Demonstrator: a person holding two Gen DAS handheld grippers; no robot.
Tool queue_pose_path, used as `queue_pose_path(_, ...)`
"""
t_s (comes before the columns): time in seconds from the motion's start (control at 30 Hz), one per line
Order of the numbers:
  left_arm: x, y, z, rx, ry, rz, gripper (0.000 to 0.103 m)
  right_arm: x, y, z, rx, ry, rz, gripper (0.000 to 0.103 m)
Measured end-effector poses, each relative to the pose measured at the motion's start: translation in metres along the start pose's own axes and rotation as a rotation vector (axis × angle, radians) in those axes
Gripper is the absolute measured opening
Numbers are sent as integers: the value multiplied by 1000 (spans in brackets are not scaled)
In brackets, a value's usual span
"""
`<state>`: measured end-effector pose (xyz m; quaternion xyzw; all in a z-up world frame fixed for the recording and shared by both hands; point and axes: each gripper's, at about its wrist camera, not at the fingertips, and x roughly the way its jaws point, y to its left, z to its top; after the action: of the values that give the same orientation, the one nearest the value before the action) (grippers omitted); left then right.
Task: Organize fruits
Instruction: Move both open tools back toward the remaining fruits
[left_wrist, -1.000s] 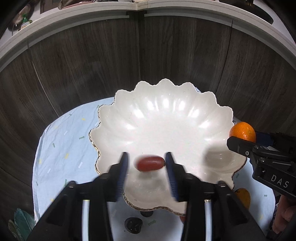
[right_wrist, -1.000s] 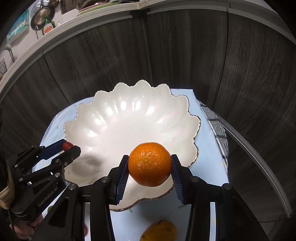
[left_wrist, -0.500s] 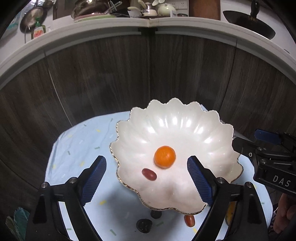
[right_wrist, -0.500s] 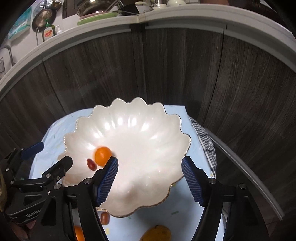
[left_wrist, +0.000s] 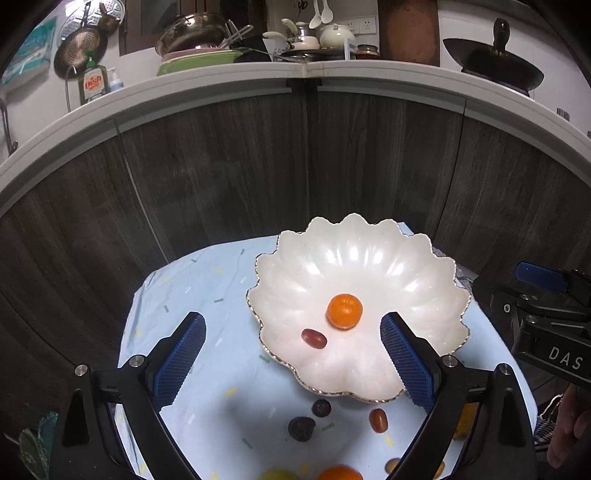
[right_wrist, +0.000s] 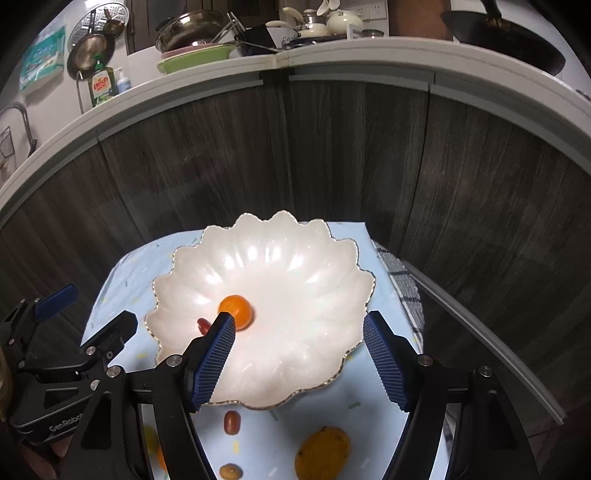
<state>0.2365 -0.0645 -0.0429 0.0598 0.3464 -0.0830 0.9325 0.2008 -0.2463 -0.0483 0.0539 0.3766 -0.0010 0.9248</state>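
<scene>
Pale blue cloth (left_wrist: 207, 295) covers small table below dark wood cabinet front. White scalloped bowl (left_wrist: 369, 258) sits on far right part of cloth. Left gripper (left_wrist: 291, 354) jaws spread wide, just been opening, nothing between. Right gripper (right_wrist: 299, 354) jaws released, nothing gripped. Orange (left_wrist: 344, 311) lies in bowl centre; red grape tomato (left_wrist: 314, 338) just near-left of it, apart.
</scene>
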Motion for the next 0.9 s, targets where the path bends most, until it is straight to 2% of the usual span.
queue_pose_path(0.33, -34, -3, -1, 8, -24, -1, 100, -29, -3, -2, 18, -27, 2, 73)
queue_pose_path(0.63, -60, -4, -8, 34, -50, 38, 100, -47, -2, -12, 32, -48, 1, 73)
queue_pose_path(0.9, -68, 2, -16, 6, -34, 23, 100, -56, 5, -17, 23, -54, 20, 73)
